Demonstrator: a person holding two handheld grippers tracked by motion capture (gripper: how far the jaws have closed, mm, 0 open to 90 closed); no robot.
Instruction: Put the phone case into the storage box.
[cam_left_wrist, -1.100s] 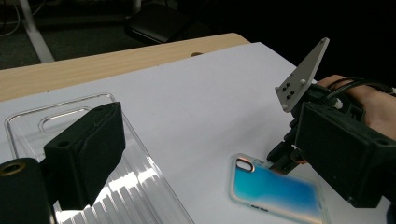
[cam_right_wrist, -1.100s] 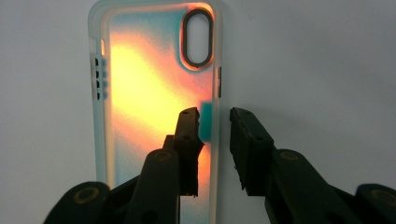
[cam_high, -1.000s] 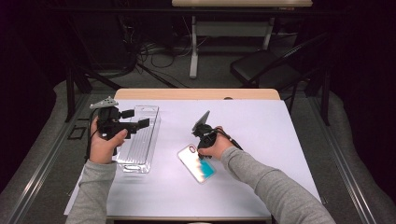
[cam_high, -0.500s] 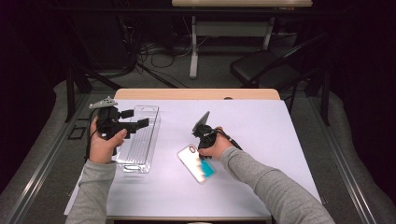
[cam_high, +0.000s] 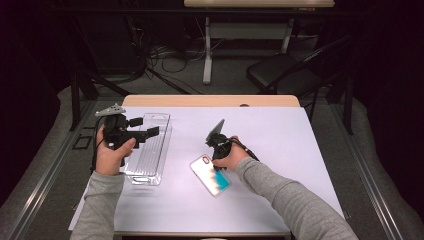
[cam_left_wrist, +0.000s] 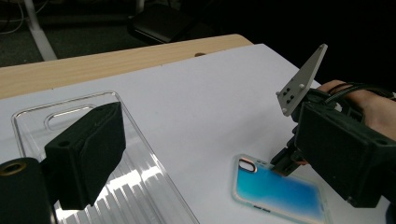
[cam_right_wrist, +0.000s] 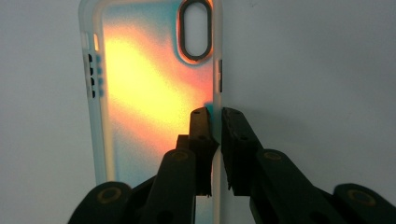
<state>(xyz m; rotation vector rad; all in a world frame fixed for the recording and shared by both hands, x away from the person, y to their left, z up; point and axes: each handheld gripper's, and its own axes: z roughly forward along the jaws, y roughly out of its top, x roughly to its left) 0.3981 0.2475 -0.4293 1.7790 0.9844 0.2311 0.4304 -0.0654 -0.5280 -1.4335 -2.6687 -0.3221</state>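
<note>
A phone case (cam_high: 212, 175) with a blue-to-pale gradient and clear rim lies flat on the white table cover, camera cutout at the far end. My right gripper (cam_high: 217, 151) stands tilted over it, its jaws shut on the case's side edge. The right gripper view shows the phone case (cam_right_wrist: 149, 84) glowing orange, with that gripper (cam_right_wrist: 215, 119) pinching its right rim. In the left gripper view the phone case (cam_left_wrist: 275, 191) appears blue, with the right gripper (cam_left_wrist: 287, 161) on its near corner. My left gripper (cam_high: 150, 131) hovers open above a clear plastic tray (cam_high: 150, 160), holding nothing.
The ribbed clear tray (cam_left_wrist: 154, 186) lies lengthwise at the table's left. The white cover (cam_high: 280, 135) spans a wooden table (cam_high: 210, 101). A folding chair (cam_high: 280, 75) and a desk leg with cables stand on the floor beyond the far edge.
</note>
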